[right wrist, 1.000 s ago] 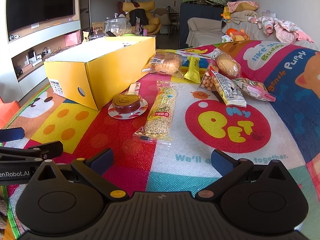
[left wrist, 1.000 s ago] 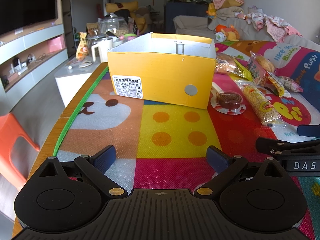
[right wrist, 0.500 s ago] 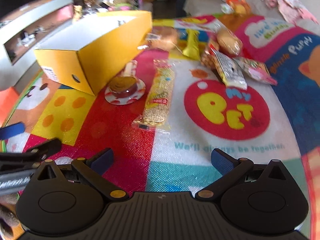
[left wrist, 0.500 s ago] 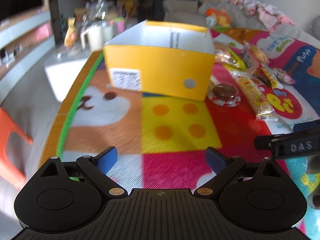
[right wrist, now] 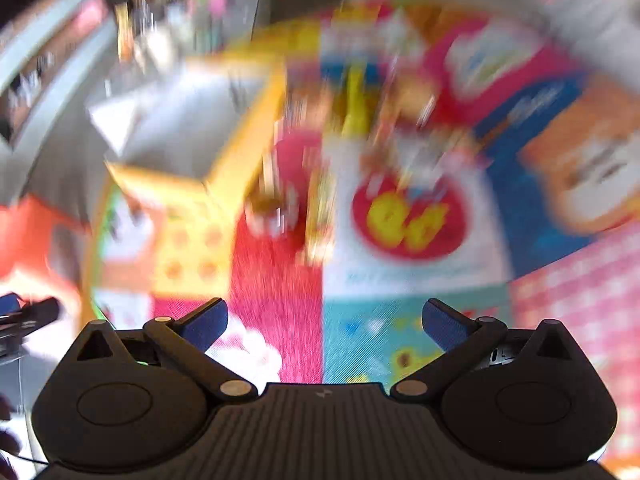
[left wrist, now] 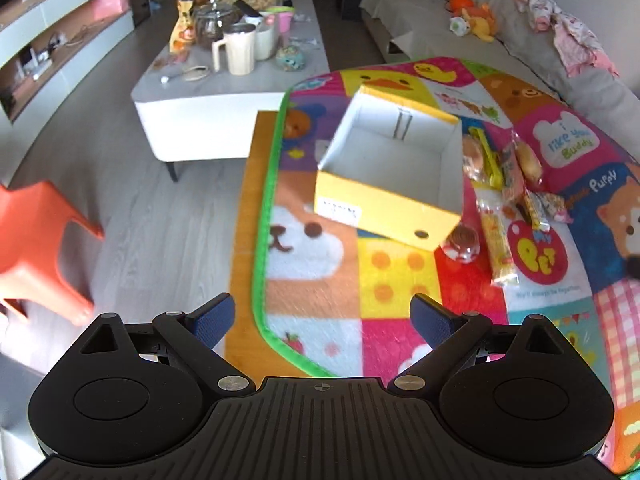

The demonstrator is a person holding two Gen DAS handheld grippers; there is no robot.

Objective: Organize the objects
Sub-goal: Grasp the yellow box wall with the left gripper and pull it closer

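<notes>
An empty yellow cardboard box point(left wrist: 394, 168) with a white inside stands on the colourful cartoon mat point(left wrist: 400, 272). Right of the box lie several snack packets: a long yellow bar point(left wrist: 497, 240), a round brown sweet in clear wrap point(left wrist: 464, 240), buns and small bags point(left wrist: 520, 168). My left gripper point(left wrist: 323, 318) hangs high above the mat's near edge, open and holding nothing. My right gripper point(right wrist: 325, 322) is open too, above the mat; its view is heavily blurred, with the box point(right wrist: 224, 152) and the packets point(right wrist: 320, 208) only as smears.
A white coffee table point(left wrist: 224, 96) with jars, a jug and cups stands beyond the mat on the left. An orange plastic stool point(left wrist: 40, 248) sits on the grey floor at far left. A sofa with toys and clothes point(left wrist: 520, 20) runs along the back right.
Both grippers have risen well above the mat and now look down on it, so the box's inside shows. The right wrist view has become blurred from fast motion.
</notes>
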